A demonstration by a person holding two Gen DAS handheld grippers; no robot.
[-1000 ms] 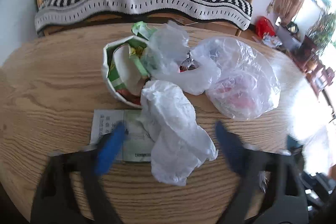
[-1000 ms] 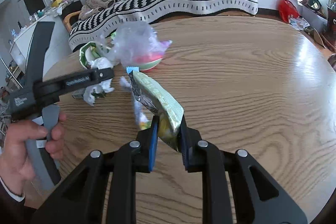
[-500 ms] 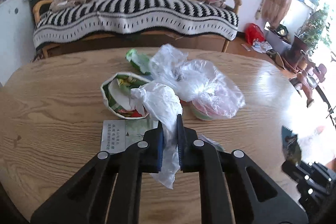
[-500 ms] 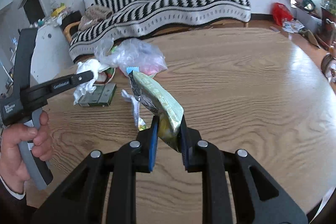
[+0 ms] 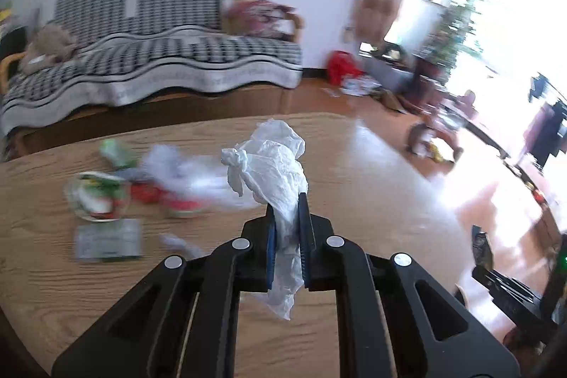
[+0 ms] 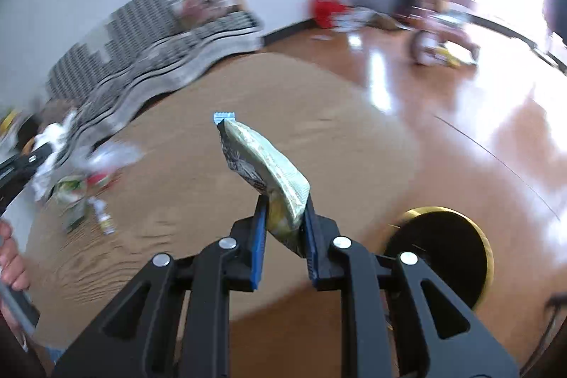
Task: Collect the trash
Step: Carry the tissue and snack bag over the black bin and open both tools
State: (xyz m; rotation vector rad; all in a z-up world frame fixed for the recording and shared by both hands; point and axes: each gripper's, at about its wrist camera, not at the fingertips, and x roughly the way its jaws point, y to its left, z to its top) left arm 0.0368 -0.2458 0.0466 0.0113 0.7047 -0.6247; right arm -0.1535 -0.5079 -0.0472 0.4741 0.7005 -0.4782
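Left tongs: matte black plastic frame, 2 angular arms with triangular cut-outs, 4 round silver screw heads across linkage, blue ribbed pads on inner faces. Right tongs: same black build, 4 silver screws, blue ridged pads. Left hand at frame edge in right wrist view, around grey handle; dark sleeve below it.

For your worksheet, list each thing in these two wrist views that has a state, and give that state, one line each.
left gripper: shut on the white plastic bag
white plastic bag: crumpled, held off the table
right gripper: shut on the snack wrapper
snack wrapper: held, sticking up from the jaws
paper bowl: on the table, stuffed with trash
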